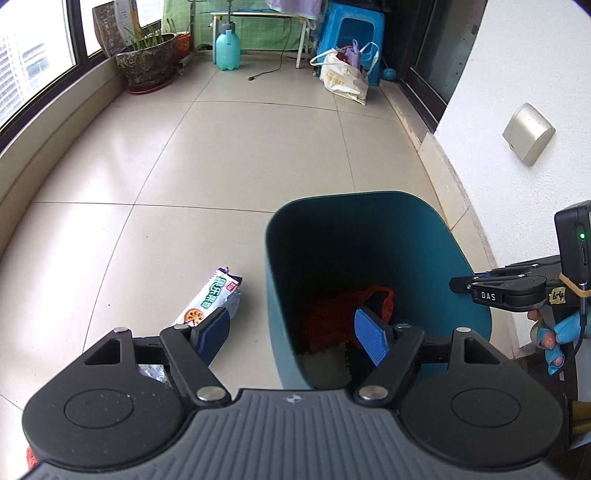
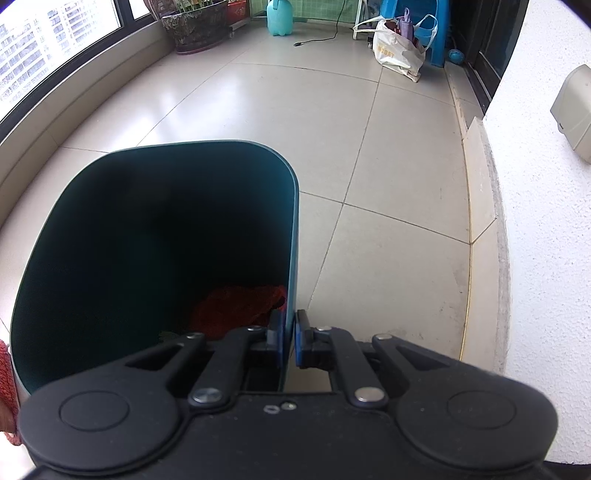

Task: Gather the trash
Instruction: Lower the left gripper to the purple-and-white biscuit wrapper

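A teal trash bin [image 1: 436, 236] stands on the tiled floor, with an orange-red mesh bag [image 1: 332, 317] inside it. A white biscuit wrapper [image 1: 212, 295] lies on the floor just left of the bin. My left gripper [image 1: 291, 339] is open and empty, straddling the bin's left wall, one finger over the wrapper and the other inside the bin. My right gripper [image 2: 290, 339] is shut on the bin's right wall [image 2: 293, 236], one pad on each side of the rim. It also shows at the right edge of the left wrist view [image 1: 509, 290].
A white wall [image 2: 546, 229] with a raised tiled kerb runs along the right. A low window ledge curves along the left. At the far end stand a plant pot [image 1: 147, 59], a teal spray bottle [image 1: 227, 50], a white shopping bag [image 1: 343, 75] and a blue stool [image 1: 354, 33].
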Demonstrator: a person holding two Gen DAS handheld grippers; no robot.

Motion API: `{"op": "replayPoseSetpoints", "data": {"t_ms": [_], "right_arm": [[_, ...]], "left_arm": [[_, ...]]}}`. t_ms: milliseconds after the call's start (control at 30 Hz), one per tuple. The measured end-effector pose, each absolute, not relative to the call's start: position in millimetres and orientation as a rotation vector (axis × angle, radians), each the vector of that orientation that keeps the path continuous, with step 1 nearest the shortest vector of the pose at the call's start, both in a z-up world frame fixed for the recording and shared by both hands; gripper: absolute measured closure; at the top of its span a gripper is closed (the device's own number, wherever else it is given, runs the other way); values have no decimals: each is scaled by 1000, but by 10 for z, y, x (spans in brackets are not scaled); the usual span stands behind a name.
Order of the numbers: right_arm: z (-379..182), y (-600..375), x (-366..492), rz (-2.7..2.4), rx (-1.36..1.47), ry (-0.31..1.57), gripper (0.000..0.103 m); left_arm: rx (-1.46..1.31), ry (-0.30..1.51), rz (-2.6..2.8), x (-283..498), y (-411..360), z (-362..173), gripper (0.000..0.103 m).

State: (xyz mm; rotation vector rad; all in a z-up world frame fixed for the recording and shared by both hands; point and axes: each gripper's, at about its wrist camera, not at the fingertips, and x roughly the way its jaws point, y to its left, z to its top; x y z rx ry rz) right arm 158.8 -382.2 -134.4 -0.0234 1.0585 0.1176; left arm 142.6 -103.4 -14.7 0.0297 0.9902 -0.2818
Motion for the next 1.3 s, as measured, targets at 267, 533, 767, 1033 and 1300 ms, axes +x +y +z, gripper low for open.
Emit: {"op": "replayPoseSetpoints", "data": {"t_ms": [267,533,767,1033,1300], "right_arm": [[-1334,-3800,1595,115,-23,1062,98],[-1347,-3741,1606,111,-47,1066,98],[-1392,-3668,1610,112,-88,1089,98],[-1475,-3592,1666,116,-127,1131,97],[-1547,-3583,1703,109,-113,1169,96]], "left_arm": [[11,999,-158,1613,-383,-236,24],[45,1045,-70,1935,43,-731,24],[73,1118,-167,2179,95,-1375,24],[244,1200,-261,2430,-93,-2233,24],[273,1275,-359,2673,-79,-2790,24]]}}
